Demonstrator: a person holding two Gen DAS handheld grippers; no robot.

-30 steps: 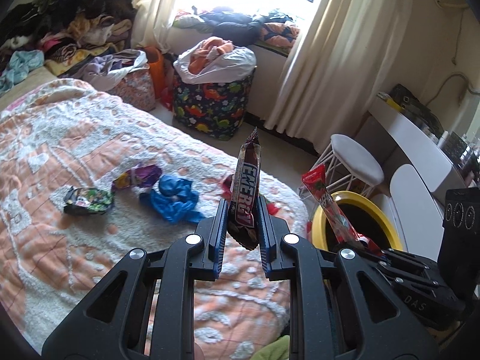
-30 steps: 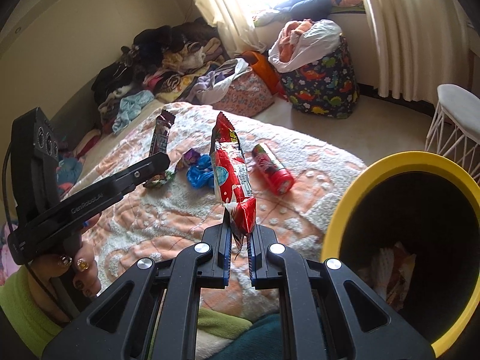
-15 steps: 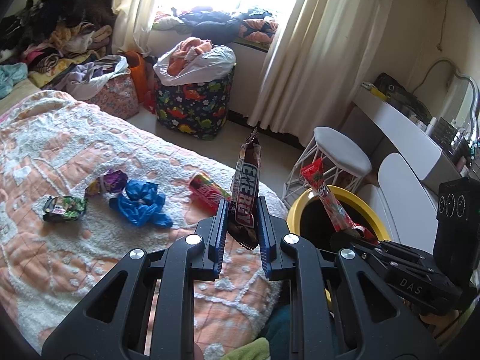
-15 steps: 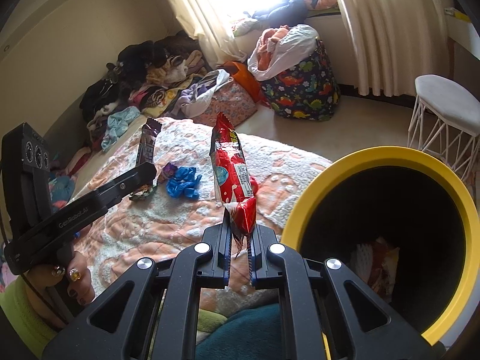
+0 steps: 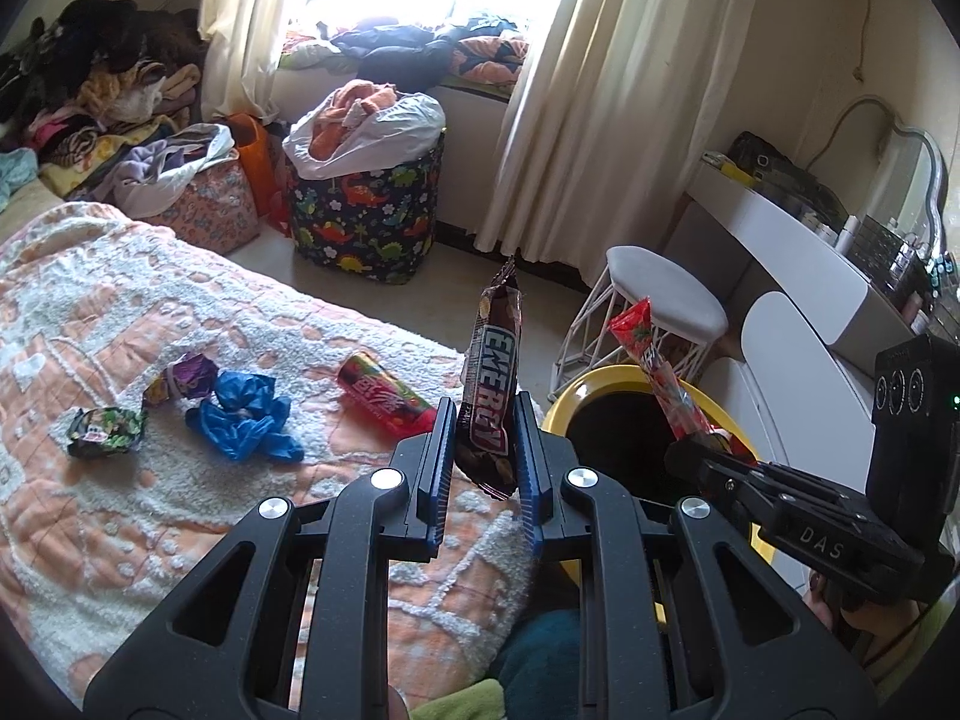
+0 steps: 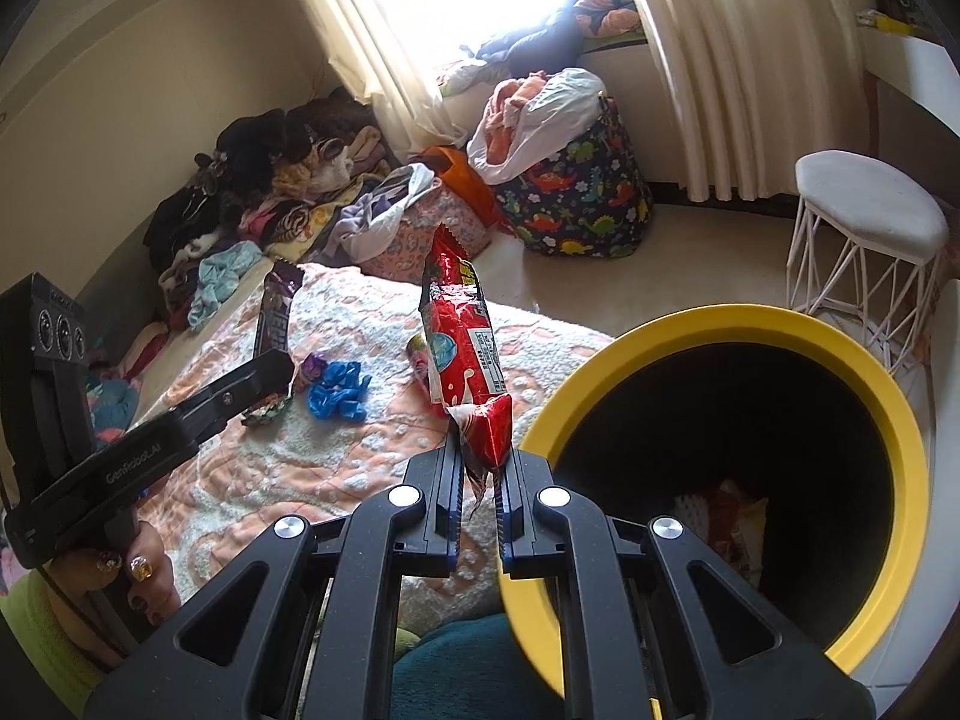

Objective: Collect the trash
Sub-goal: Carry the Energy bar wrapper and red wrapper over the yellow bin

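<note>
My left gripper [image 5: 483, 468] is shut on a dark brown "ENERGY" bar wrapper [image 5: 493, 384], held upright over the bed's edge. My right gripper [image 6: 478, 480] is shut on a red snack wrapper [image 6: 465, 354], upright beside the rim of the yellow bin [image 6: 894, 420]. The bin [image 5: 564, 414] has a black inside with some trash at the bottom. On the bedspread [image 5: 120, 312] lie a red packet [image 5: 384, 397], a crumpled blue wrapper [image 5: 243, 417], a purple wrapper [image 5: 189, 373] and a green-black packet [image 5: 105, 432]. The right gripper [image 5: 690, 450] with its red wrapper shows in the left wrist view.
A white stool [image 5: 663, 300] stands behind the bin, next to a white dresser [image 5: 798, 264]. A dinosaur-print hamper [image 5: 366, 210] stuffed with laundry stands by the curtain [image 5: 600, 96]. Clothes are piled [image 5: 108, 96] at the bed's far side. A hand [image 6: 129, 570] holds the left gripper.
Both grippers have moved to the right toward the yellow bin, each keeping its wrapper. The bin now fills more of the right wrist view, and the bed litter has slid left.
</note>
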